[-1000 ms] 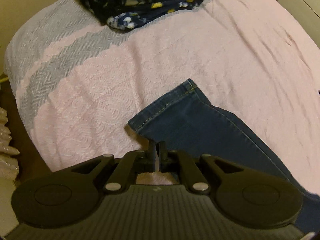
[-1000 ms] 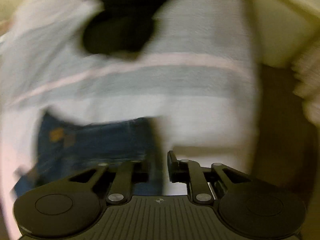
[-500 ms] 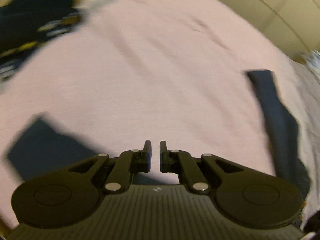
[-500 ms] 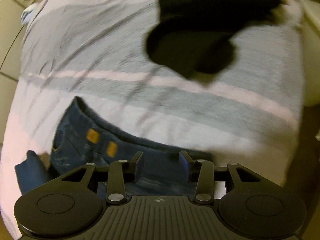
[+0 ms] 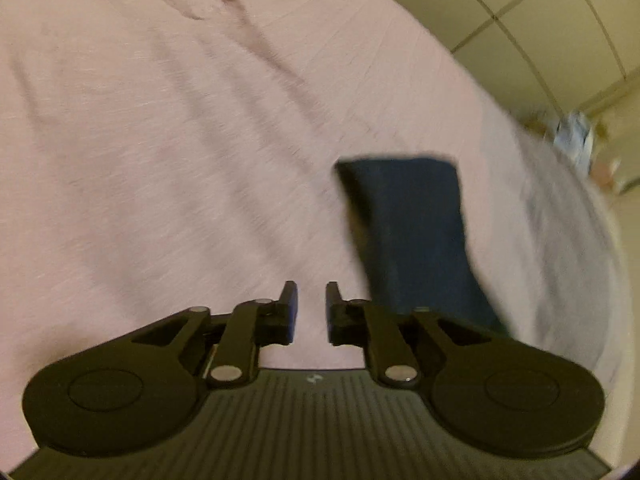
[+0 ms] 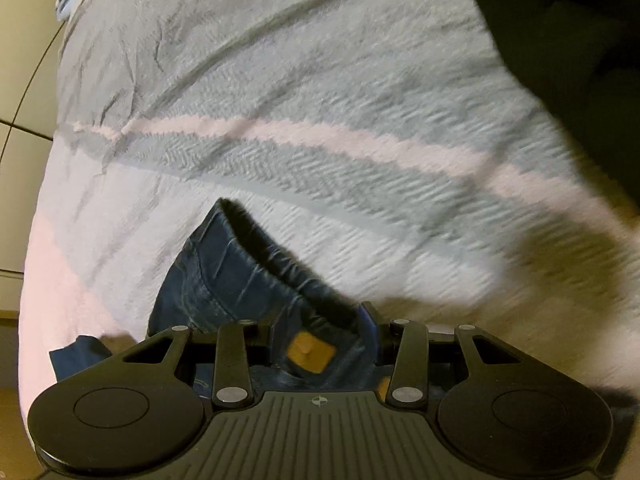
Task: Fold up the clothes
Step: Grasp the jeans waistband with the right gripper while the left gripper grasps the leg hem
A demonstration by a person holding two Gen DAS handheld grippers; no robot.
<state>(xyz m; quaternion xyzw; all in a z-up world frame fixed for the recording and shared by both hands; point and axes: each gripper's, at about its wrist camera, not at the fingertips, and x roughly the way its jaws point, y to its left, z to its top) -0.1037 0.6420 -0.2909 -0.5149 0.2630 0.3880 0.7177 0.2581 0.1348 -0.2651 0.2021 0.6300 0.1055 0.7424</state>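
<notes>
Left tool (image 5: 308,308) is held slightly parted over the bedspread (image 5: 168,152) — nothing is gripped; a jeans leg (image 5: 416,236) is seen ahead to its right. Right tool (image 6: 322,334) is spread wide, the jeans waistband (image 6: 256,264) lying between its fingers.

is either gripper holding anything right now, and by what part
Nothing is held. The left gripper is open over bare bedspread, beside a jeans leg. The right gripper is open, its fingers straddling the jeans' waistband, not yet closed.
</notes>
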